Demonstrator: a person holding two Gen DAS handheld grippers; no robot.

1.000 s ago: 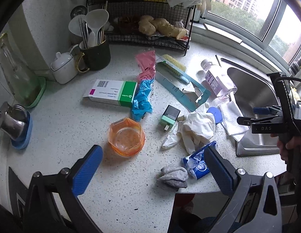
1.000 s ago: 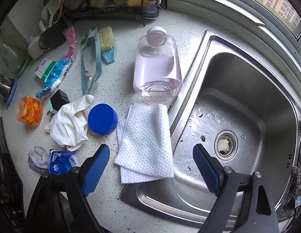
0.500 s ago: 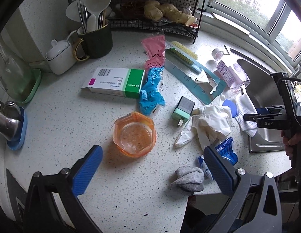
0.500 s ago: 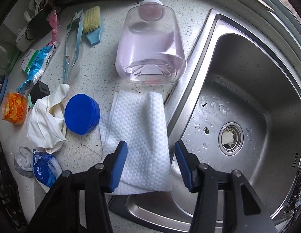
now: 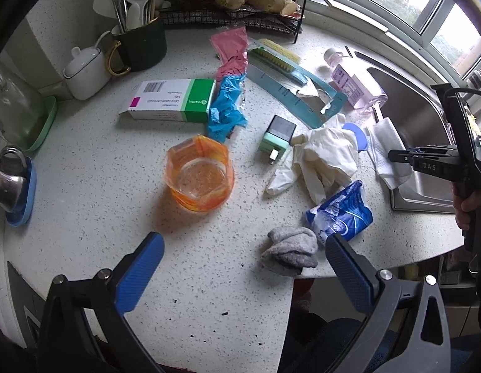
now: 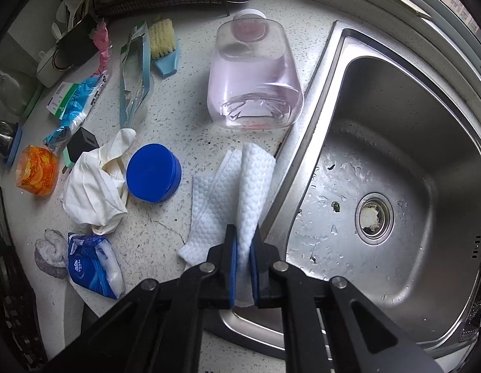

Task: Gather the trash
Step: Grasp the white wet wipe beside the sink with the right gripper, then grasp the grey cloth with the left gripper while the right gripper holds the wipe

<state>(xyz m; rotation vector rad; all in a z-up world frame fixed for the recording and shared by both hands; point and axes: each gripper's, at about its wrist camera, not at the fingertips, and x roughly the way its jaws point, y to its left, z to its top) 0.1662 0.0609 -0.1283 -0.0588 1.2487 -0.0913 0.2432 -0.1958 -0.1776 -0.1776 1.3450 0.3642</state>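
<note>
My right gripper (image 6: 243, 248) is shut on a white textured wipe (image 6: 231, 192) that lies bunched at the sink's left rim; its blue pads (image 6: 232, 261) pinch a fold of it. The same wipe (image 5: 386, 152) shows in the left wrist view beside the right gripper's body. My left gripper (image 5: 240, 264) hangs open above the counter's front edge, nothing between its fingers. Below it lie a grey sock (image 5: 291, 250), a blue tissue pack (image 5: 339, 214), a white glove (image 5: 321, 158) and an orange plastic cup (image 5: 198, 175).
A pink liquid bottle (image 6: 256, 74) lies by the steel sink (image 6: 395, 155). A blue lid (image 6: 153, 172), medicine box (image 5: 172, 101), blue and pink wrappers (image 5: 228, 105), brush packaging (image 5: 296, 84) and a green charger (image 5: 276, 140) litter the counter. Utensil mug (image 5: 141, 43) and wire rack (image 5: 240, 3) stand behind.
The right gripper's jaws went from wide open to shut on the wipe, bunching it up. The left gripper sank and tilted a little, so the counter items look closer.
</note>
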